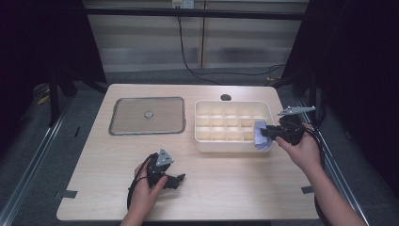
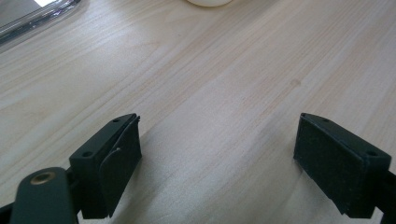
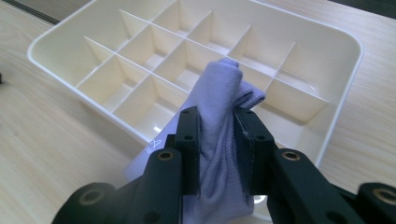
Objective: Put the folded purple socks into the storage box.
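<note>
High view. One wooden table [image 1: 221, 188] carries one cream divided organizer tray [image 1: 202, 136], one flat grey-rimmed lid [image 1: 147, 116] lying to its left, and one dark round hole [image 1: 226, 97] in the tabletop behind the tray. The tray grid reads as three rows of five, fifteen compartments in all; those in sight hold nothing. Two hand-held grippers are present. The right gripper [image 1: 266, 133] is at the tray's right end, clamped on one lavender cloth [image 1: 261, 136], which hangs over the tray's near right corner, above the end compartments. The left gripper [image 1: 181, 179] rests low over the table in front of the tray, well apart from it, with its jaws spread. One grey three-cornered plate sits on top of each gripper. No legible writing in this view.

Left gripper view. The left gripper [image 2: 217, 154] has its two black jaws set wide apart with nothing between them; bare wood grain lies below. The lid's edge [image 2: 37, 21] shows at top left and the tray's rim [image 2: 210, 2] at top centre.

Right gripper view. The right gripper [image 3: 218, 135] squeezes the bunched cloth [image 3: 219, 98] between its two pads, over the tray's compartments [image 3: 182, 60]. One small white marking is printed on the cloth's lower fold [image 3: 152, 148]; it cannot be read.
</note>
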### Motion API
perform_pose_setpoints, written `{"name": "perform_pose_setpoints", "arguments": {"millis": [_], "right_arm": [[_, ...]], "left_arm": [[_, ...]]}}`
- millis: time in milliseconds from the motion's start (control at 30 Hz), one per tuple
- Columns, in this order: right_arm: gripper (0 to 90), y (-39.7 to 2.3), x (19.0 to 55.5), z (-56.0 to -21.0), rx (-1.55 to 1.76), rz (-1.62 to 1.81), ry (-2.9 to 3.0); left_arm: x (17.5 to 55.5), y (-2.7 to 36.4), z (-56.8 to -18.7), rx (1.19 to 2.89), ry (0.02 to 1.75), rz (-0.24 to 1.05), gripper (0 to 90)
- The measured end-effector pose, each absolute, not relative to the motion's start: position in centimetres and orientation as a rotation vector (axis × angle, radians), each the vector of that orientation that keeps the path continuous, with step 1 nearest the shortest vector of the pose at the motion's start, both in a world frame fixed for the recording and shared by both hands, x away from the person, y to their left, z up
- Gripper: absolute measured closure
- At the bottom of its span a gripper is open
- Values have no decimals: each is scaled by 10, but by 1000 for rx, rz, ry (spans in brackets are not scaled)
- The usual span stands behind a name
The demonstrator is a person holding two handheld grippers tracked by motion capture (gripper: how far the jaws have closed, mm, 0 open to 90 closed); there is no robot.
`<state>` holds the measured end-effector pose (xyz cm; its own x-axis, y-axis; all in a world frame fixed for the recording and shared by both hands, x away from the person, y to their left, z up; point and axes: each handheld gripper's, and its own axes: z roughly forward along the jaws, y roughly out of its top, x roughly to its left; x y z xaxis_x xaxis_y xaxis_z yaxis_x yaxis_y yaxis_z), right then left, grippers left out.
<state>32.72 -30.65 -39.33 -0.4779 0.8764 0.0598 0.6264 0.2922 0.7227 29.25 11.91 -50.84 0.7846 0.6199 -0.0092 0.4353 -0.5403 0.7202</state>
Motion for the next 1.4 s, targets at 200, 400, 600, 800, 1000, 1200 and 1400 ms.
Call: {"name": "perform_pose_setpoints", "arguments": {"millis": [200, 400, 600, 800, 1000, 1200, 1400], "right_arm": [[726, -314, 336, -400, 1380, 949, 2209], [726, -323, 347, -399, 1393, 928, 2187], [725, -324, 353, -405, 1407, 902, 2199], [725, -325, 356, -412, 1401, 891, 2213], [724, -327, 358, -420, 1424, 876, 2217], [724, -328, 358, -427, 1443, 873, 2217], [724, -329, 358, -433, 1449, 859, 2224]], "left_arm": [[293, 119, -508, 2228, 778, 317, 142], [293, 119, -508, 2233, 776, 317, 135], [293, 119, -508, 2233, 775, 315, 132], [292, 119, -508, 2230, 778, 314, 131], [292, 119, -508, 2230, 777, 313, 131], [292, 119, -508, 2230, 777, 313, 131], [292, 119, -508, 2230, 777, 313, 131]]}}
